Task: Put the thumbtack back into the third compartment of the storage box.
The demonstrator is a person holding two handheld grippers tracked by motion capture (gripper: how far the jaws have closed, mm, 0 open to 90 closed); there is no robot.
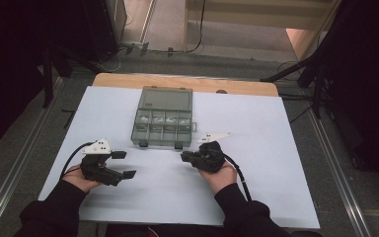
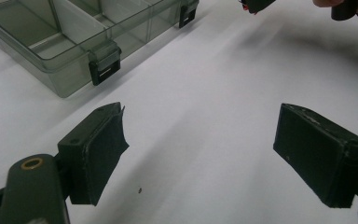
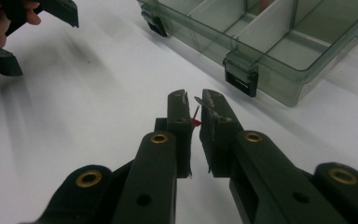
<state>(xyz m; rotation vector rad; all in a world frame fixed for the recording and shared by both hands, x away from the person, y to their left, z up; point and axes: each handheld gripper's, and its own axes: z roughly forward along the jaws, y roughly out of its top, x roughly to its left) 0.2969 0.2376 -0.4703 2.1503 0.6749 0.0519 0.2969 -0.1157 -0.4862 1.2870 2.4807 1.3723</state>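
We hold a small red pin (image 3: 195, 116) clamped in our right tool (image 3: 194, 100) near the open compartment box (image 1: 163, 126), our left tool (image 1: 124, 164) spread apart, and judge the drop into a compartment comes next.

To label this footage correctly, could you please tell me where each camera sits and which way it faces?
High view: above the person's side, looking forward and down on the table; forearms, hands, left gripper, right gripper.
Left gripper view: on that gripper, along its open jaws across the table.
Right gripper view: on that gripper, along jaws shut on a red pin.
All share the open box.
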